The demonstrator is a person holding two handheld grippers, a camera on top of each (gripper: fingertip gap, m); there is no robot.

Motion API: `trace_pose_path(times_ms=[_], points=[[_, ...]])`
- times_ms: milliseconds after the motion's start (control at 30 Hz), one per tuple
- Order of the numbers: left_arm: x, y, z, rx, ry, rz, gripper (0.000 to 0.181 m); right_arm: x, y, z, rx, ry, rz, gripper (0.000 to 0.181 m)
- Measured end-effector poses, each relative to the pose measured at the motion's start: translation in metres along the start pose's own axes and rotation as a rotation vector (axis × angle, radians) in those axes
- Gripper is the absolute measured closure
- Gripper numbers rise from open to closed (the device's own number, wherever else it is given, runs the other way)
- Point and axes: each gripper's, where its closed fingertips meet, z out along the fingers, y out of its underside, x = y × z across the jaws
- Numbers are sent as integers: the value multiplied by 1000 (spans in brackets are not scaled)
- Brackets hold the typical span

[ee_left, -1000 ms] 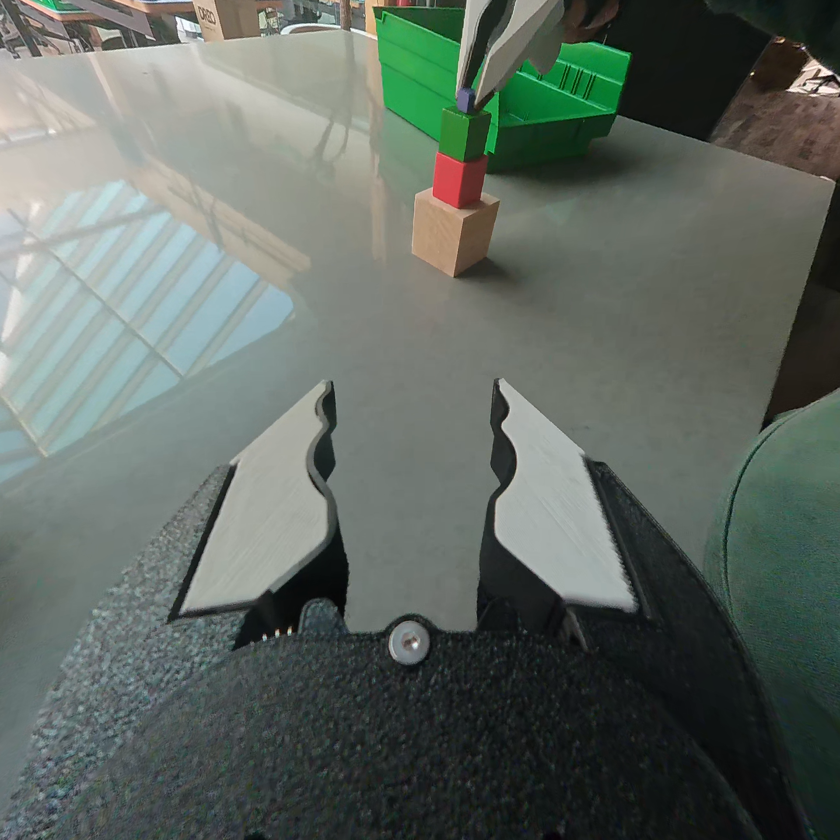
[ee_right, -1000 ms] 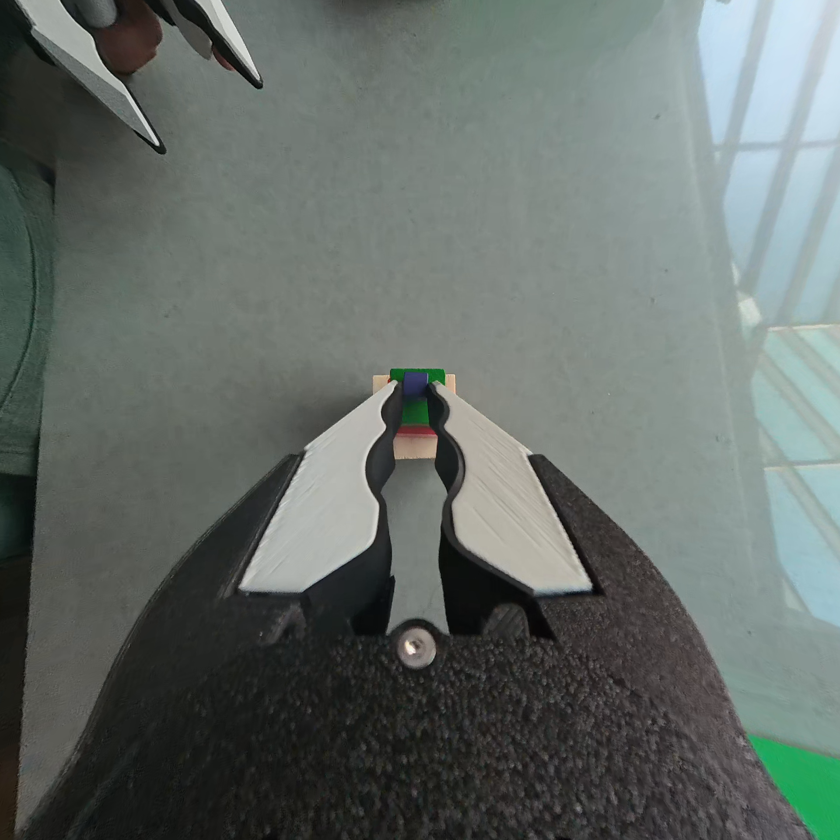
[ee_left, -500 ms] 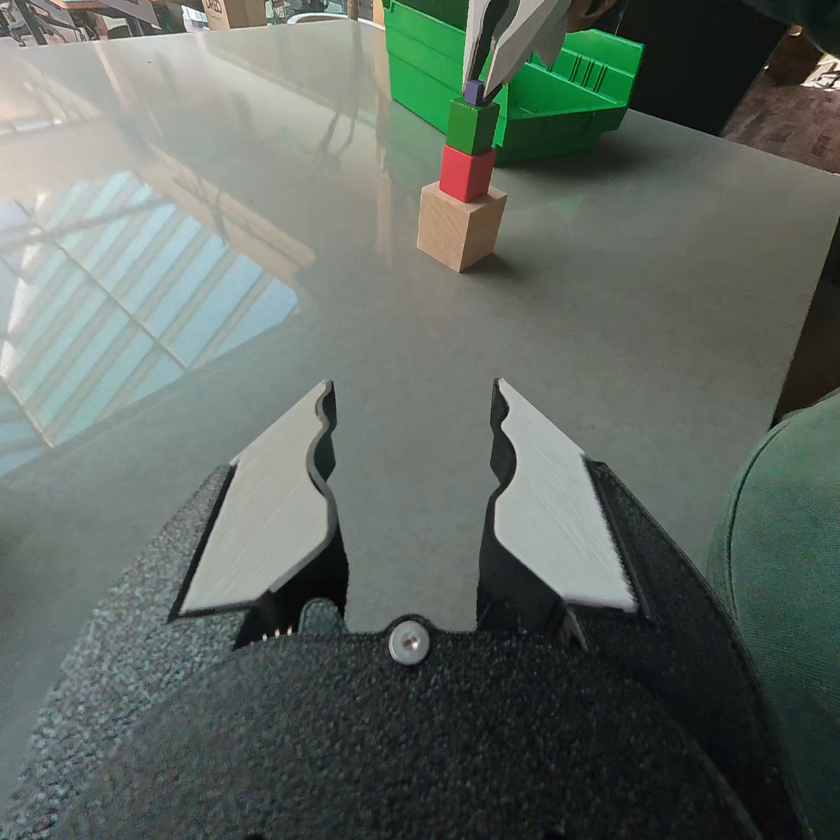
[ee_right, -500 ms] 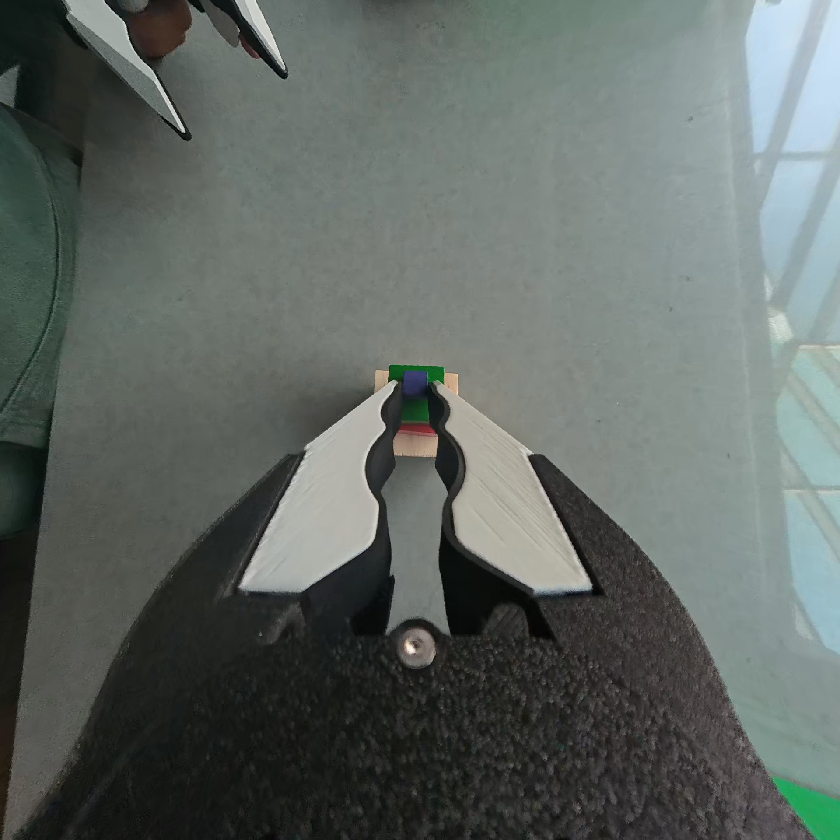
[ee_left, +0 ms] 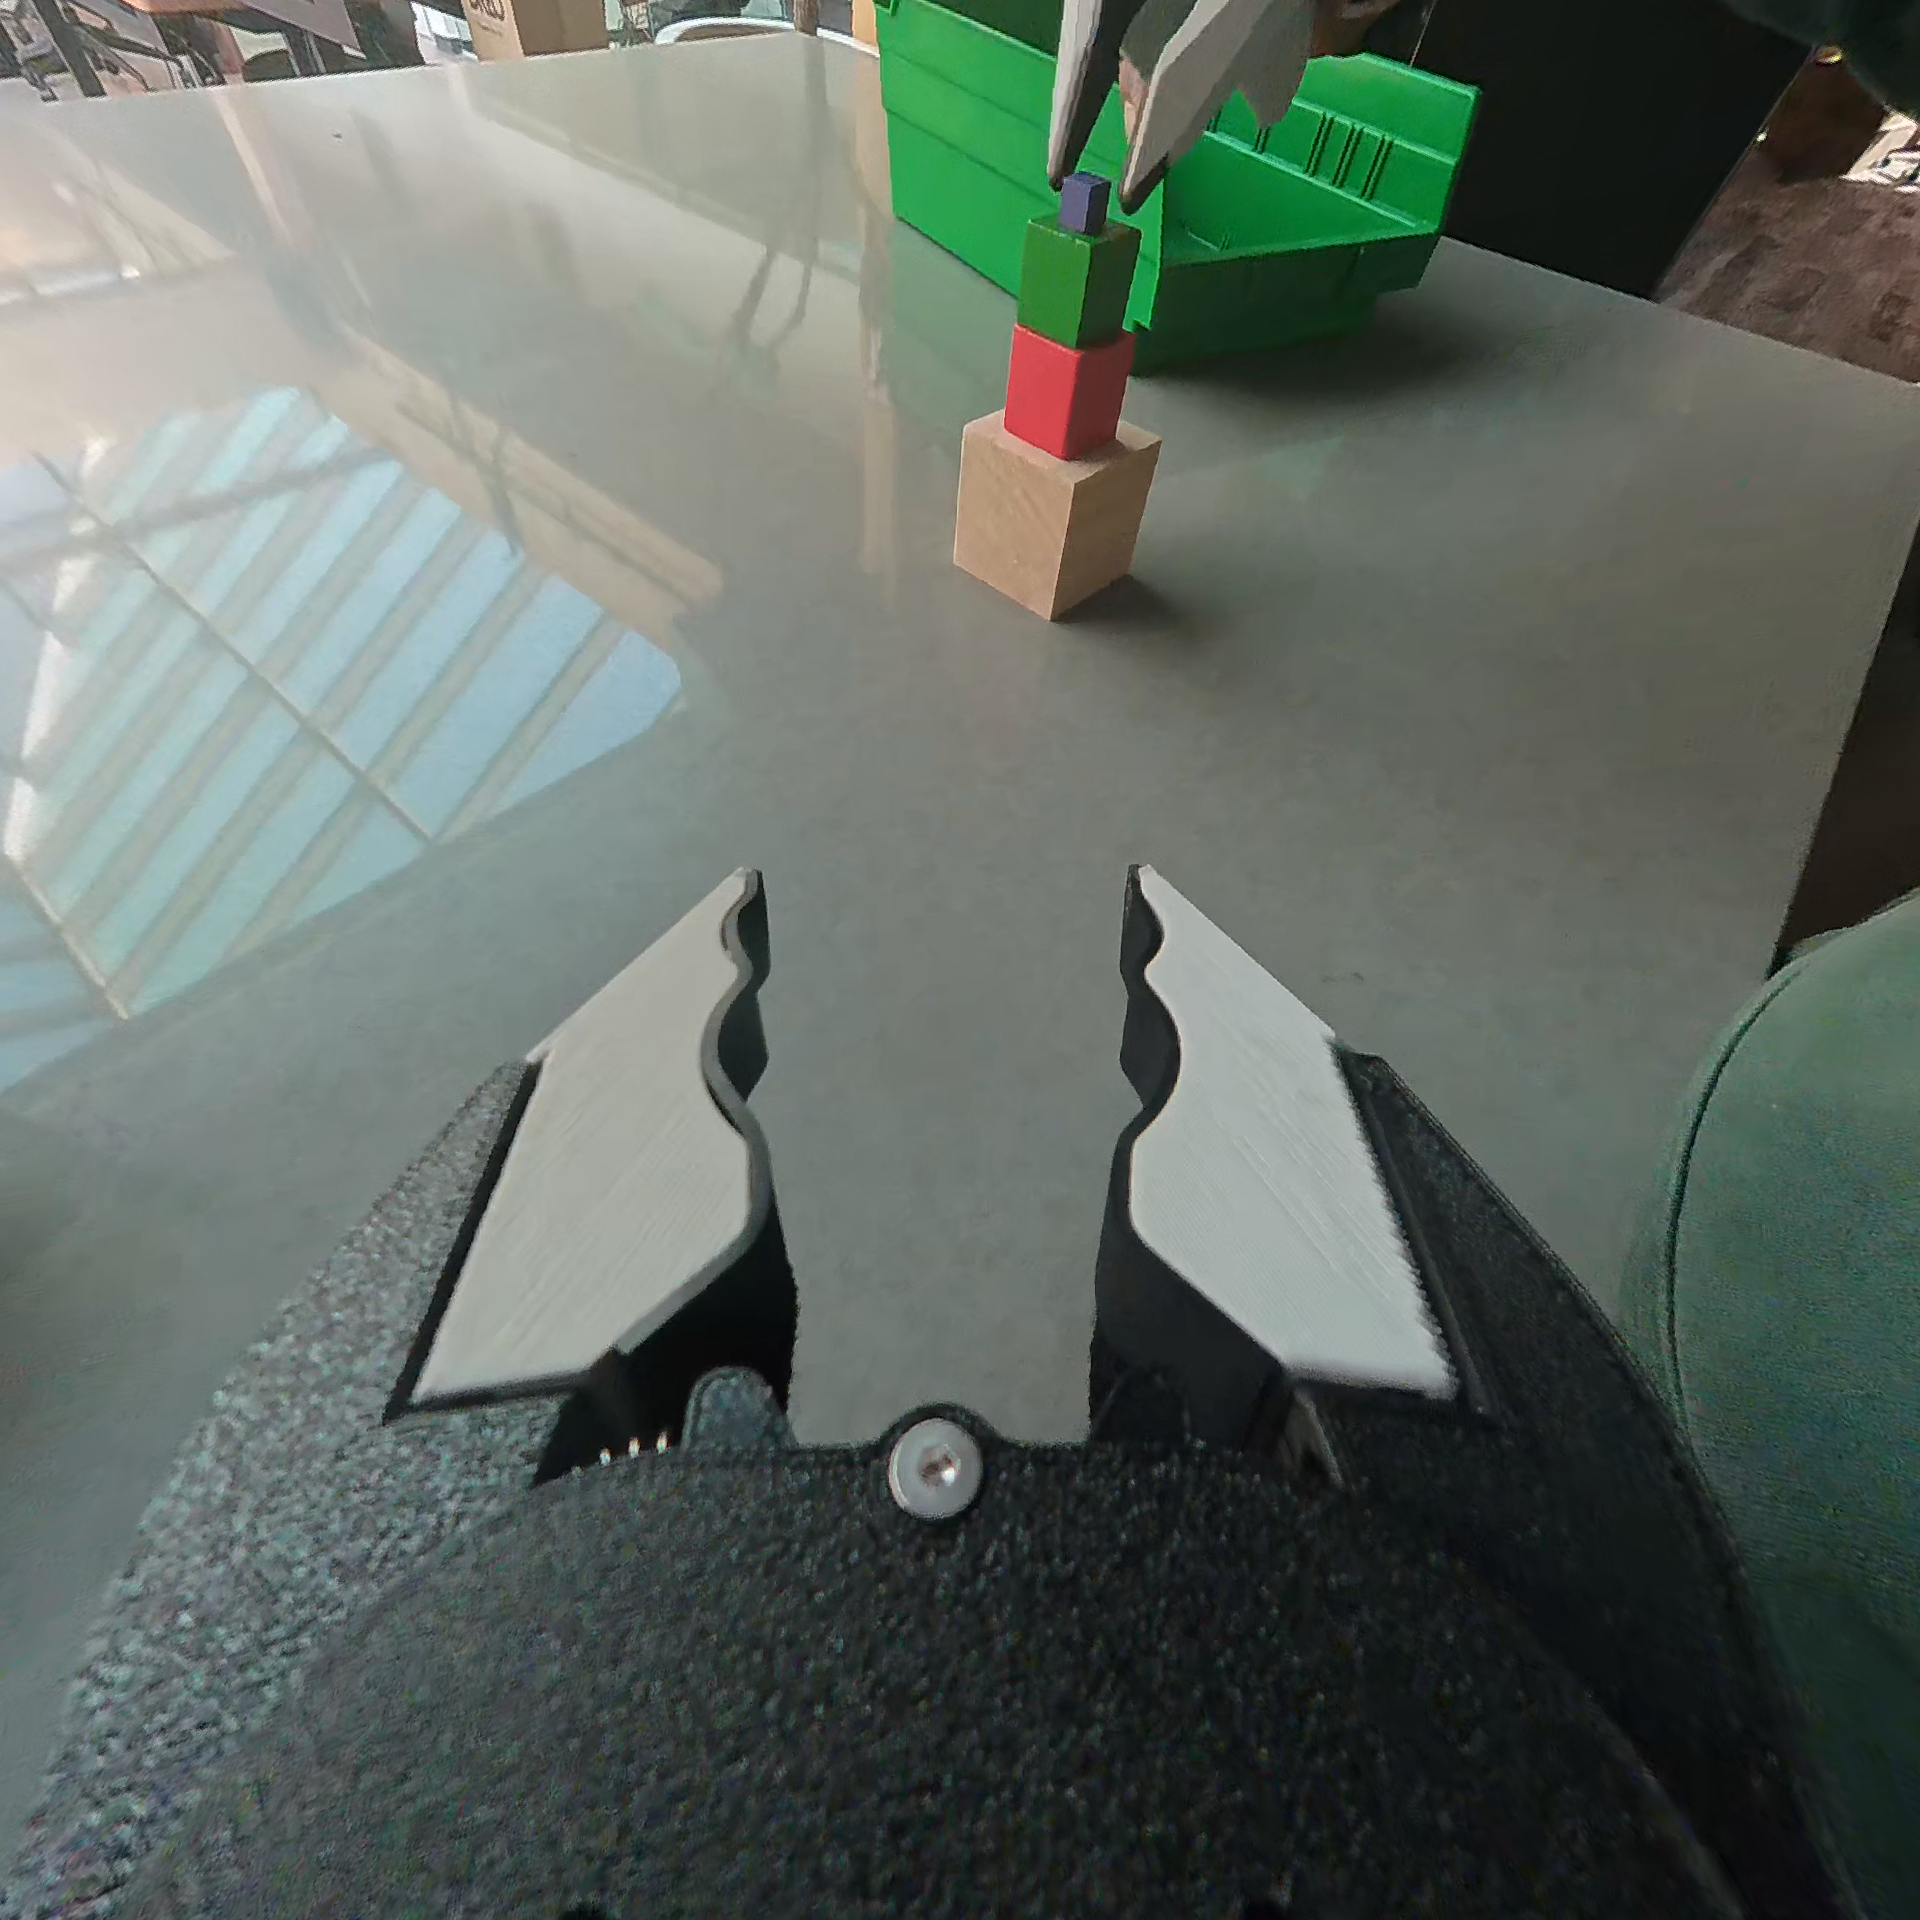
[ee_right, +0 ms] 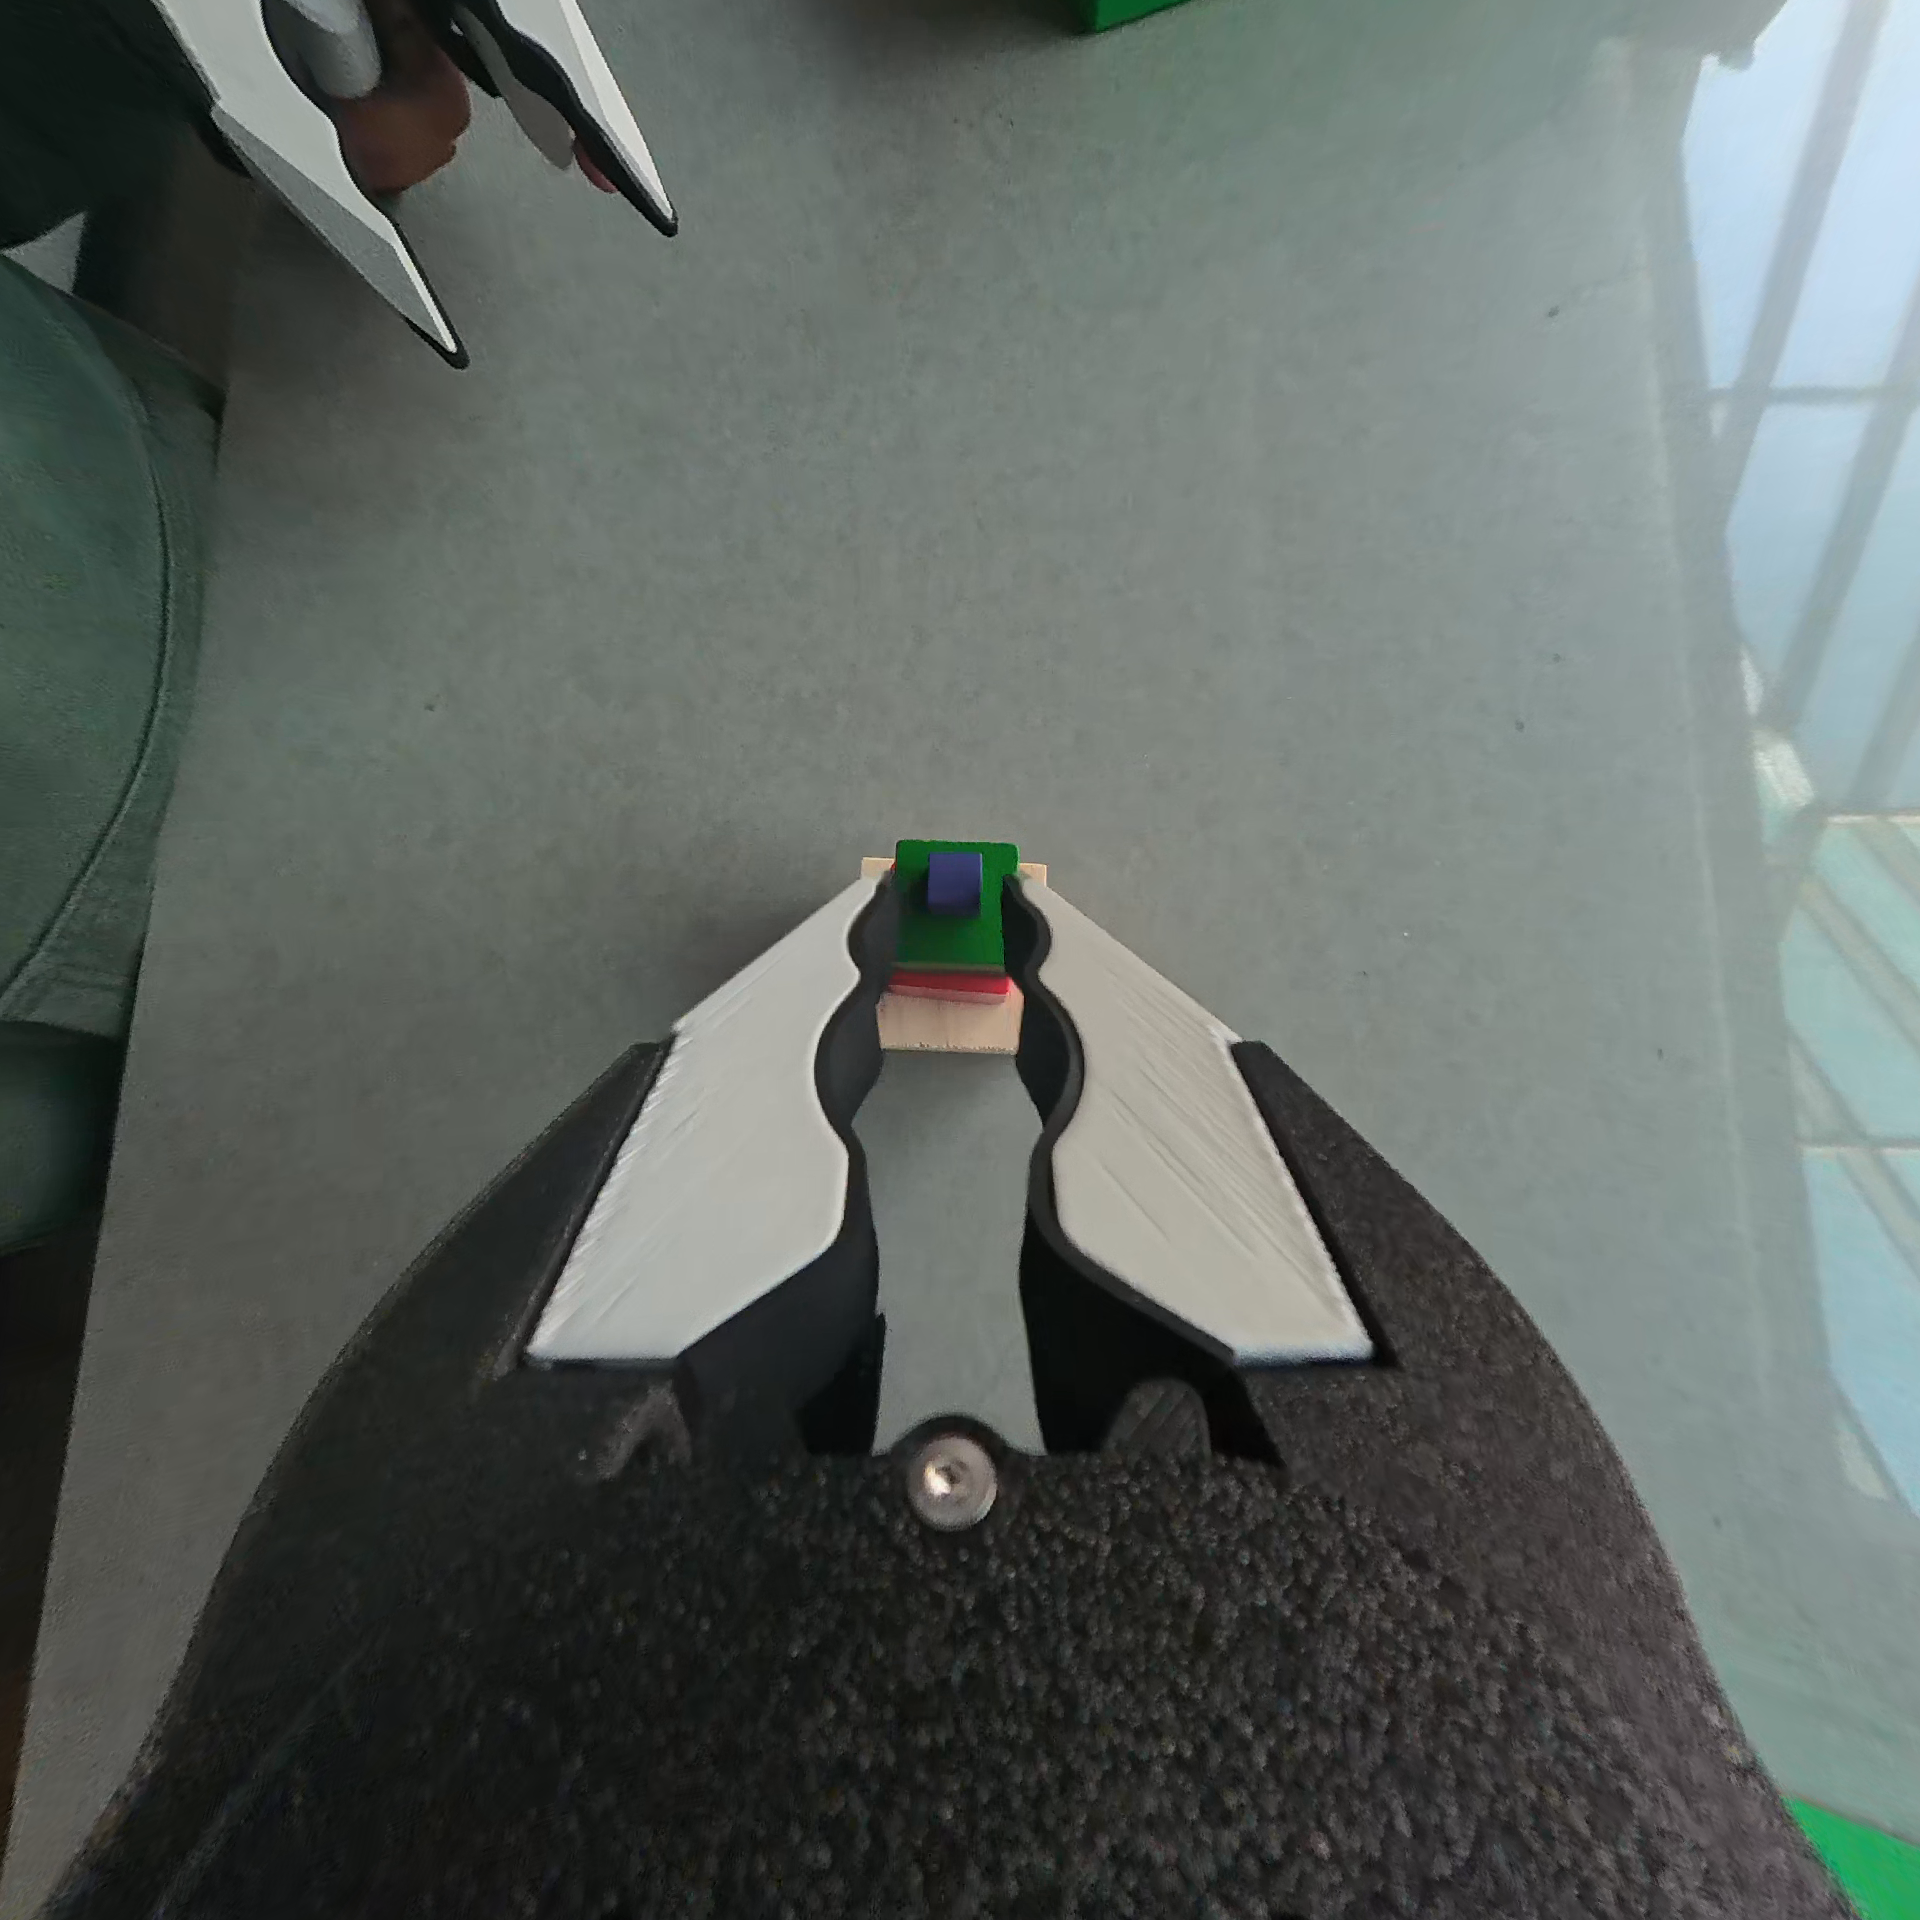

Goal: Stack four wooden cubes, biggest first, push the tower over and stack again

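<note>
Since a second ago the right gripper (ee_right: 949,883) has let its fingers part: they now flank the small blue cube (ee_right: 954,883) with a narrow gap on each side, tips just above it, holding nothing. Straight below, that cube sits on the green block (ee_left: 1073,286), which rests on the red block (ee_left: 1065,393) and the larger wooden block (ee_left: 1051,520), each centred so the stack stands. Behind it is a green bin (ee_left: 1299,239). Well back over the grey table (ee_left: 1351,727), the left gripper (ee_left: 943,883) hangs wide and empty
</note>
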Motion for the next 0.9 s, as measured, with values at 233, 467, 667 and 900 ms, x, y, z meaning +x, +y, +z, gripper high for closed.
trace_pose_path(times_ms=[233,467,667,900], points=[[0,2,1,-7,1,-2,114,-1,7,7,-35,-1,12,148],[0,2,2,-8,2,-2,114,-2,9,7,-42,15,11,155],[1,4,2,-13,5,1,114,-2,10,7,-39,18,14,155],[0,4,2,-13,2,1,114,-1,9,8,-42,18,13,155]])
